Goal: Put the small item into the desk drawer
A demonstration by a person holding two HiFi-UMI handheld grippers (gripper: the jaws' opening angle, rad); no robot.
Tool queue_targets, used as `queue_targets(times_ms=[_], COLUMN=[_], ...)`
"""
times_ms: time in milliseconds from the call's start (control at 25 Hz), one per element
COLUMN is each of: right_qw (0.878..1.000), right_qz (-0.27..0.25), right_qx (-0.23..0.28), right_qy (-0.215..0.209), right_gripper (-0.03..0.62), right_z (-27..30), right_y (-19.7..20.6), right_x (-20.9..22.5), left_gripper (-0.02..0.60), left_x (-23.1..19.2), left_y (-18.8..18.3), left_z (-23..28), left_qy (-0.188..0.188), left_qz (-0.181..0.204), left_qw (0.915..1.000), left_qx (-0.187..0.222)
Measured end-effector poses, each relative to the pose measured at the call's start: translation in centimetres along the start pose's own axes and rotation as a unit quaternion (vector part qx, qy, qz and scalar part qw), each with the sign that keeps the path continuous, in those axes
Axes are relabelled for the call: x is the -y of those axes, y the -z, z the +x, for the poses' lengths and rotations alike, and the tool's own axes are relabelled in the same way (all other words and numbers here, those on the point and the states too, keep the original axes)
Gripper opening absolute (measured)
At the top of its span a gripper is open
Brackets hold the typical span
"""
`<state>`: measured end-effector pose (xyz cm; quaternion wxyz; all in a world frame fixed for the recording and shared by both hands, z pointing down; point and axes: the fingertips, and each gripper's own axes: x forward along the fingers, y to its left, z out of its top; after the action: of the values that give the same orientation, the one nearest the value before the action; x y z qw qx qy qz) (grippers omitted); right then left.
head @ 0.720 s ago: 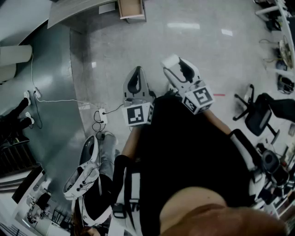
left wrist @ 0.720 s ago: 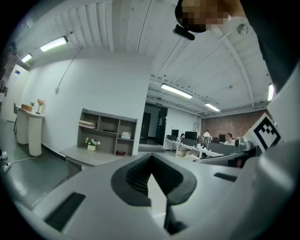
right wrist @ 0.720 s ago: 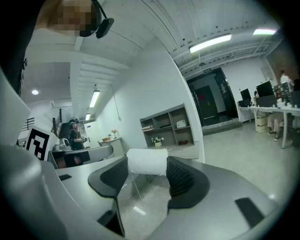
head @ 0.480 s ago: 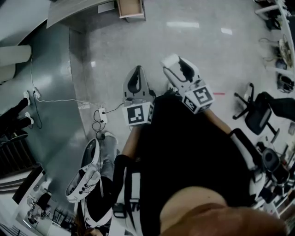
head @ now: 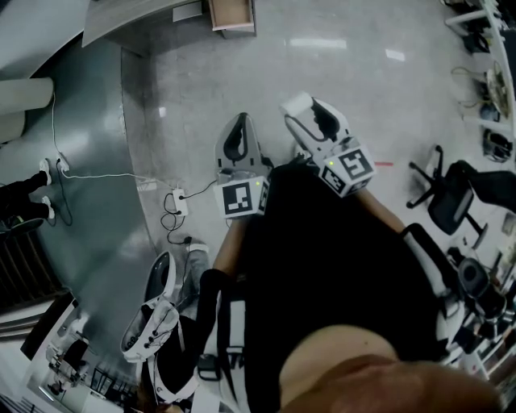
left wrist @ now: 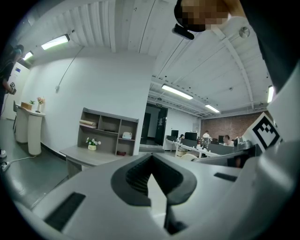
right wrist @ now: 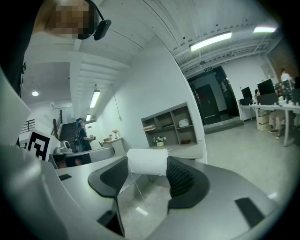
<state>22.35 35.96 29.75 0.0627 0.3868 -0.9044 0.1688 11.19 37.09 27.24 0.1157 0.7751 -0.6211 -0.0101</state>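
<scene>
My right gripper [head: 309, 113] is shut on a small white roll [head: 297, 105], held out over the floor in the head view. In the right gripper view the white roll [right wrist: 146, 161] spans the gap between the two dark pads [right wrist: 180, 177]. My left gripper [head: 239, 123] is beside it, shut and holding nothing; its pads [left wrist: 136, 176] meet at the tip. A grey desk [head: 133, 18] lies far ahead, with a brownish open drawer [head: 230, 14] at its edge. The same desk [left wrist: 89, 157] carries a shelf unit [left wrist: 108, 136].
A power strip [head: 179, 202] with white cables lies on the floor left of my grippers. Another person holding a white device [head: 151, 310] stands at the lower left. Office chairs [head: 447, 202] and cluttered desks [head: 492, 81] line the right side. A person [right wrist: 83, 136] stands by a counter.
Both grippers have kept their places. The person at the lower left and the white device have shifted down and to the right; the shoes at the left edge have moved further left.
</scene>
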Motion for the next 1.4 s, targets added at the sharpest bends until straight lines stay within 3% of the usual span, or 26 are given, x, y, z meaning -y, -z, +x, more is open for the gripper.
queue_targets(times_ms=[800, 1400], right_qw=[0.999, 0.999], right_qz=[0.01, 0.004], right_qx=[0.007, 0.013], right_qy=[0.041, 0.049], right_gripper=[0.257, 0.256], right_z=[6.2, 8.6], right_y=[0.7, 0.6], right_x=[-6.2, -6.8], left_gripper=[-0.002, -0.002], left_x=[-9.0, -11.3], left_y=[-0.5, -0.4], left_z=[-1.7, -1.0], left_qy=[0.034, 0.041], left_qz=[-0.006, -0.007], left_qw=[0.9994, 0.9991], left_qx=[-0.002, -0.002])
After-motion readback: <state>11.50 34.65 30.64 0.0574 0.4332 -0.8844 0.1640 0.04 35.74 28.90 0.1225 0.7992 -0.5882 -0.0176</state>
